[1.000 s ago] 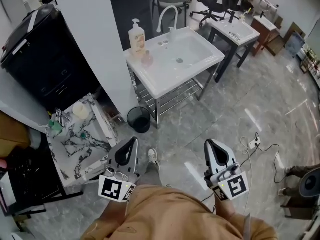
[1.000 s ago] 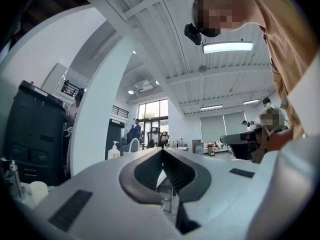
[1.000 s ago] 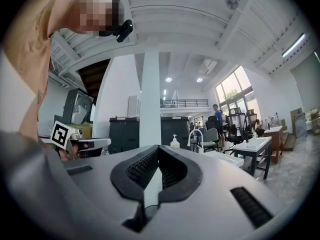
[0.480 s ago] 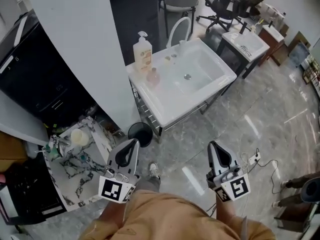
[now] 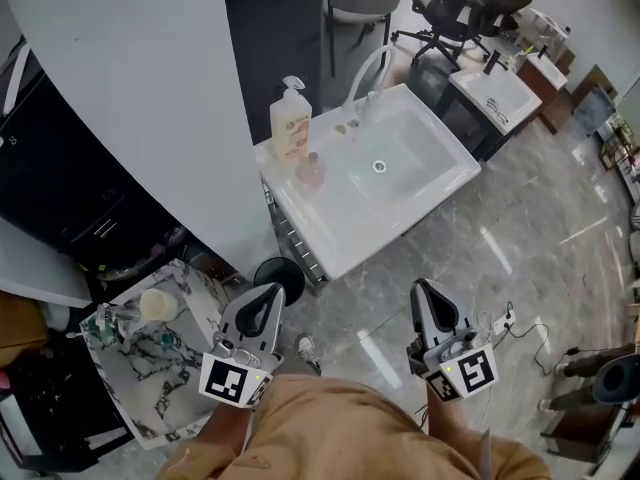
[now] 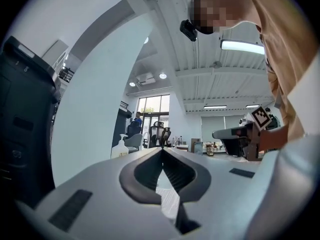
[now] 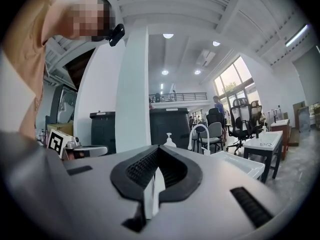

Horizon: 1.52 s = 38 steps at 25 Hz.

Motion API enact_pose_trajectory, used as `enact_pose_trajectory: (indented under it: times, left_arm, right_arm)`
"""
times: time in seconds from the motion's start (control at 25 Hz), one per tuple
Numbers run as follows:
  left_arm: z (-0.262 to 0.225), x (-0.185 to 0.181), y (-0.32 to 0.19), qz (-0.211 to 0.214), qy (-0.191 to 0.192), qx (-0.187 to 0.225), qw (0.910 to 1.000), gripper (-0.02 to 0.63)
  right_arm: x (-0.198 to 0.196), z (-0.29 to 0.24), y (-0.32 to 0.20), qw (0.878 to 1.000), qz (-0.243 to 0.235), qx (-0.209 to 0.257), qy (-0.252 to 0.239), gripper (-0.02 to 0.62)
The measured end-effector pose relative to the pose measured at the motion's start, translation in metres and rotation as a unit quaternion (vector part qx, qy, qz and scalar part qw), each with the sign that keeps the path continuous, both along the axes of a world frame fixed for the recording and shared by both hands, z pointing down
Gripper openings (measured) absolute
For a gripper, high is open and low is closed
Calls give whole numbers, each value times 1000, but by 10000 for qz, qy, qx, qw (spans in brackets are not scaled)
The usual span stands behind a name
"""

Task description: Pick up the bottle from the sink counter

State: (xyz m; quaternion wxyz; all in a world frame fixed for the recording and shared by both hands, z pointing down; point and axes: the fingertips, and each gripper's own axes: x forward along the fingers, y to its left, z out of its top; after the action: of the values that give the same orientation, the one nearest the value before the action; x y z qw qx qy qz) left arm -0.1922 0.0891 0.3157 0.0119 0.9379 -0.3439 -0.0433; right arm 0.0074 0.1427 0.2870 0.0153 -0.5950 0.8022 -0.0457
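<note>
1. Pump bottle (image 5: 290,125) stands upright on the back-left corner of the sink tabletop (image 5: 308,220), w/ a small pink bottle (image 5: 311,171) just in front.
2. Left hand-held gripper (image 5: 269,294) & right hand-held gripper (image 5: 423,290): jaws together, empty, well apart from it.
3. Prob. light, stiff plastic, maybe slippery. Take the mid body, not the pump head.

Sink (image 5: 420,193): white.
Bottle (image 5: 290,128) at the sink's back-left corner: cream body, white pump, orange-tan label.
Small bottle (image 5: 311,171) just in front of it on the sink: pinkish, possibly translucent, too small to be sure.
Bin (image 5: 279,273) below the sink's left end: black.
Tabletop (image 5: 190,313) left of the sink: white with dark green-black marble veining.
Floor (image 5: 520,238) around the sink: glossy grey, marbled.
Left gripper (image 5: 272,290) and right gripper (image 5: 418,286): grey shells, black pads, black-and-white square markers.
</note>
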Motion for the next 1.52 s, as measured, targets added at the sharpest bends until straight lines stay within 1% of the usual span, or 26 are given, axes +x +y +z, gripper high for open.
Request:
enact_pose_trajectory:
  times: [0.12, 0.44, 0.56, 0.72, 0.84, 1.08, 1.16, 1.24, 1.32, 1.4, 1.52]
  left_arm:
    - [7, -1, -14, 53, 70, -71, 9999, -6]
    - [-2, 15, -31, 282, 170, -50, 9994, -6]
    - [-5, 19, -36, 242, 231, 104, 9994, -6]
    - [-7, 28, -44, 145, 229, 119, 9996, -6]
    - [-10, 36, -54, -10, 176, 152, 9997, -6]
    - [-8, 66, -88, -508, 41, 122, 9986, -6]
    - [-12, 78, -101, -760, -2, 161, 9970, -6]
    - [-21, 84, -112, -1101, 1, 320, 9934, -6]
    - [-26, 88, -119, -1321, -17, 464, 9901, -6]
    - [-24, 93, -124, -1396, -26, 473, 9891, -6]
    - [-15, 94, -131, -1453, -45, 303, 9889, -6]
  right_arm:
    - [-5, 2, -10, 9999, 10, -65, 76, 3]
    - [8, -7, -24, 9997, 211, -43, 138, 3]
    - [8, -7, -33, 9998, 149, -11, 150, 3]
    - [11, -12, -53, 9998, -51, 90, 147, 3]
    - [16, -13, -73, 9994, -272, 159, 107, 3]
    - [35, -15, -124, 9958, -885, 227, 53, 3]
    - [44, -16, -140, 9937, -1095, 231, 74, 3]
    - [53, -15, -155, 9916, -1274, 202, 61, 3]
    - [60, -13, -164, 9898, -1414, 174, 68, 3]
    - [67, -10, -173, 9886, -1494, 175, 88, 3]
    - [71, -5, -185, 9877, -1556, 147, 12, 3]
